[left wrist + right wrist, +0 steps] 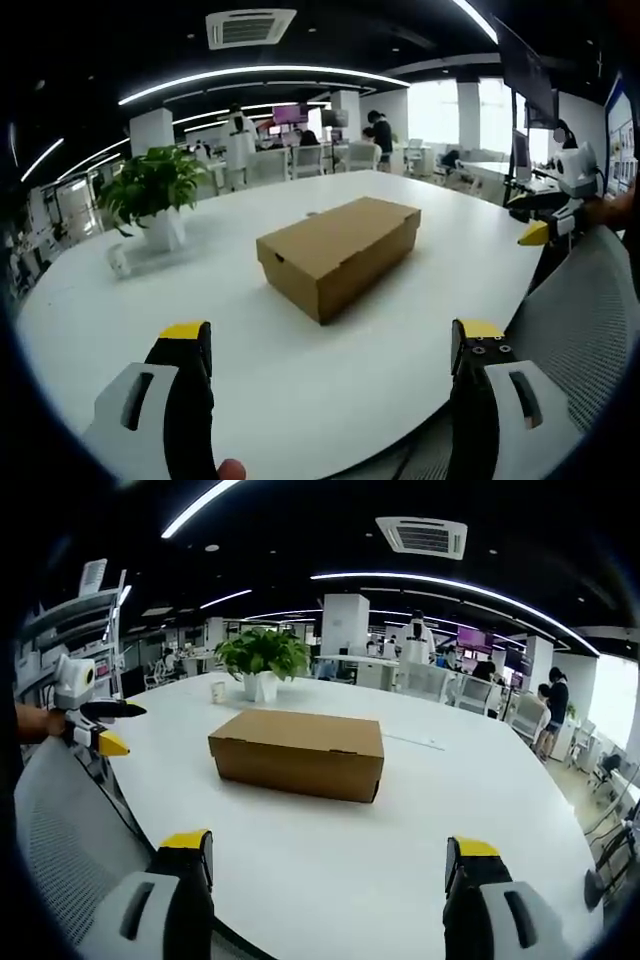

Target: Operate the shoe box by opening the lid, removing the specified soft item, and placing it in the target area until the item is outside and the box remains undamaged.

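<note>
Left gripper view: a potted plant (152, 192) stands left of the closed shoe box (338, 253) on the white table (300, 380); left gripper (330, 345) gapes released. Right gripper view: right gripper (328, 850) likewise spread, box lying between plant and chairs (430, 682).

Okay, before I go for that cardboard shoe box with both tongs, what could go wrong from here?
1. The closed brown cardboard shoe box sits alone on the smooth white round table; prying the lid one-sided may slide it, so steady it with the other tongs.
2. Thin cardboard could crease or tear under a hard pinch.
3. The green potted plant in a white pot stands just behind; a wide swing might topple it.
</note>
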